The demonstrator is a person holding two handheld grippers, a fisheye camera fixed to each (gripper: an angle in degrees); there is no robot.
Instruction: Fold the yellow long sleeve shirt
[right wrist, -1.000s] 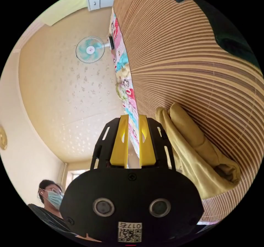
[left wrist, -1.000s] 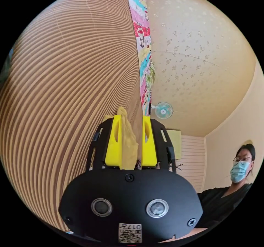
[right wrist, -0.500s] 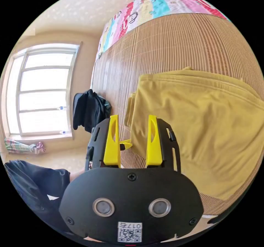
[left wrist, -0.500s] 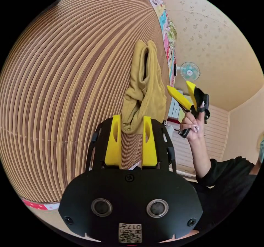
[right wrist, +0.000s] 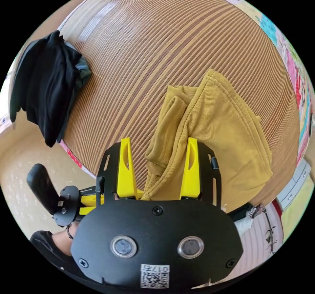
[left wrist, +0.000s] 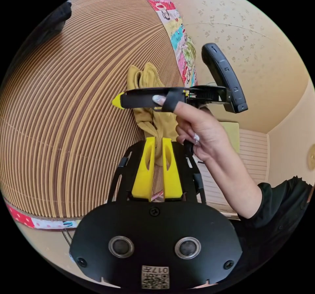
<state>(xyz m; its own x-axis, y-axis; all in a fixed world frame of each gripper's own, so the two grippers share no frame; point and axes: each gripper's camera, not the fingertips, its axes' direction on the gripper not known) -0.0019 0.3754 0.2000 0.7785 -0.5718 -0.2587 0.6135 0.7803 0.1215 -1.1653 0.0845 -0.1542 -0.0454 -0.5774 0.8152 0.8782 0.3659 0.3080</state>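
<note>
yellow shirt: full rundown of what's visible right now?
The yellow shirt is mustard, finely ribbed knit, folded into a thick bundle lying on the striped bamboo mat. A narrower rolled part sits along one side. The left claw is nearly closed at its near edge; the right claw hangs open over it.

Left gripper [left wrist: 157, 140]: jaws now nearly together around a hanging fold of the yellow shirt [left wrist: 154, 117]; half a second ago they stood apart. Right gripper [right wrist: 157, 141]: jaws wide, now over the shirt's edge; seen in the left gripper view, it crosses in front of the shirt, hand [left wrist: 200, 128] close.
</note>
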